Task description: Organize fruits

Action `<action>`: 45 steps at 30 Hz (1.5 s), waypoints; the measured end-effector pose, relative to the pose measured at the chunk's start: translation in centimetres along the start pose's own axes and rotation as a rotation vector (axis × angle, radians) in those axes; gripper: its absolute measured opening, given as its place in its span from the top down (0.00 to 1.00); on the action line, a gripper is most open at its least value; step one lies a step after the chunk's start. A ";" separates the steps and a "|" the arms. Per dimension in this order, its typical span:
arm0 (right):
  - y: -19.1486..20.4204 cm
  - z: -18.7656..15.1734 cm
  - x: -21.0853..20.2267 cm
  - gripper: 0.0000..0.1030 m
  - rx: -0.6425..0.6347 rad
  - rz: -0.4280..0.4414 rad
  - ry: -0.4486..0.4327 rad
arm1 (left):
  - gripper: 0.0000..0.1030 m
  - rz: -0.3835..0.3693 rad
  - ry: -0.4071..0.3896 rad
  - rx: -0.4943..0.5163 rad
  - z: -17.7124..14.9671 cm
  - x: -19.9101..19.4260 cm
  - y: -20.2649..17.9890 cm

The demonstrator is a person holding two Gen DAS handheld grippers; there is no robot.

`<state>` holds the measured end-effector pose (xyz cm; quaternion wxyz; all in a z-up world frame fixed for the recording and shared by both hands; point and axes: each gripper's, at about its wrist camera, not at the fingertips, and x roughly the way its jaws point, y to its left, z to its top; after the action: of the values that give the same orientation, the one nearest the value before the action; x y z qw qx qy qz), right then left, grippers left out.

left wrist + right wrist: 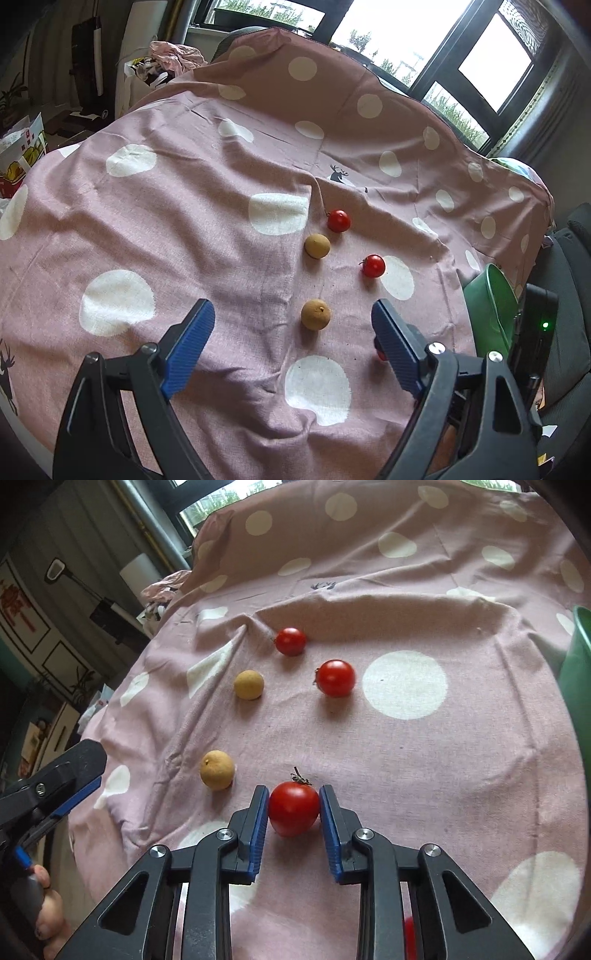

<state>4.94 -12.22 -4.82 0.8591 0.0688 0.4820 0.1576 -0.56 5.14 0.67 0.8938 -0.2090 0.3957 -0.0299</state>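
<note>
Small fruits lie on a pink cloth with white dots [406, 760]. My right gripper [293, 806] is shut on a red cherry tomato [293, 808] with a dry stem, a blue pad pressing on each side. Beyond it are two more tomatoes [291, 641] [336, 677] and two tan longans [249, 685] [217, 774]. My left gripper [293, 308] hangs open above the cloth, with the near longan [316, 314] between and just past its fingertips, untouched. The far longan [317, 246] and two tomatoes [338, 220] [373, 266] lie further on.
A green bowl [487, 306] [576, 672] stands at the cloth's right edge. The cloth is wrinkled and rises into a fold at the back. A bit of red fruit [380, 354] shows behind the left gripper's right finger. Clutter and a window lie beyond the cloth.
</note>
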 end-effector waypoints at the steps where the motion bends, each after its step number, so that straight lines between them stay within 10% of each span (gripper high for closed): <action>1: -0.5 0.0 -0.7 0.72 0.008 -0.026 -0.005 | 0.17 -0.002 0.001 0.008 -0.1 0.1 -0.3; 8: -5.6 0.1 -4.2 0.72 0.122 -0.171 0.006 | 0.29 -0.032 0.015 0.088 -0.6 1.5 -4.6; 27: -7.9 0.8 -5.0 0.72 0.194 -0.084 0.039 | 0.53 0.116 0.195 0.157 3.1 14.9 -10.9; 35: -8.1 0.9 -4.7 0.72 0.193 -0.075 0.056 | 0.72 0.101 0.193 0.118 3.6 15.4 -9.9; 45: -8.3 1.0 -4.4 0.72 0.199 -0.079 0.061 | 0.73 0.067 0.169 0.137 3.1 13.1 -10.3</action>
<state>5.30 -21.45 -2.97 0.8385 0.1298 0.5236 0.0772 11.78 -6.01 -2.52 0.8701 -0.1307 0.4732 -0.0446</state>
